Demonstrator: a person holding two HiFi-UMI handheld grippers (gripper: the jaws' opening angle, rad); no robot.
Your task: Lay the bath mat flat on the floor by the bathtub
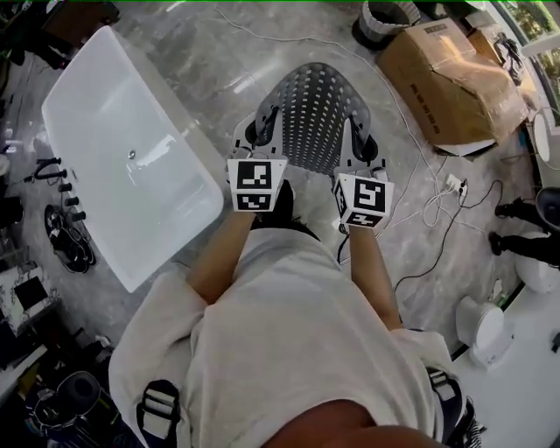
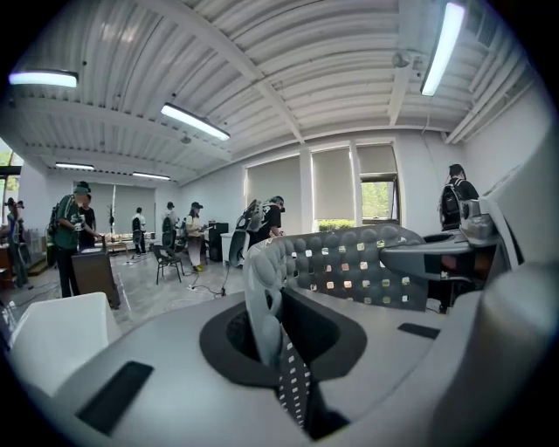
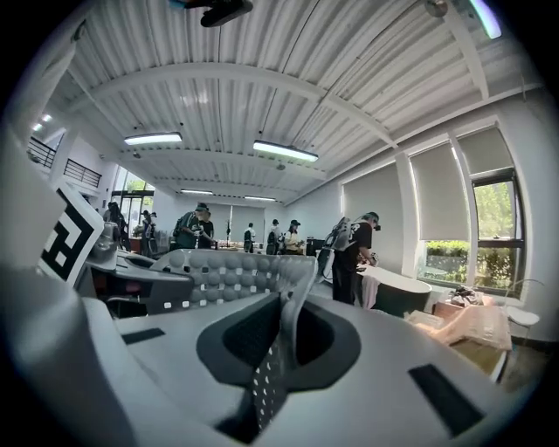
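A grey rubber bath mat (image 1: pixel 311 109) dotted with holes hangs over the marble floor, to the right of the white bathtub (image 1: pixel 122 157). My left gripper (image 1: pixel 265 133) is shut on its left edge and my right gripper (image 1: pixel 357 140) is shut on its right edge, so the mat stretches between them. In the left gripper view the mat (image 2: pixel 349 262) rises out of the pinch of the left gripper (image 2: pixel 293 384) and bends right. In the right gripper view the mat (image 3: pixel 223 275) runs left from the right gripper (image 3: pixel 266 384). The mat's far end hangs lower, away from me.
A crumpled cardboard box (image 1: pixel 455 79) lies at the back right, with white and black cables (image 1: pixel 437 201) trailing over the floor beside it. A dark bucket (image 1: pixel 385 22) stands behind. Black tap fittings (image 1: pixel 61 188) sit left of the tub. Several people (image 2: pixel 70 244) stand far off.
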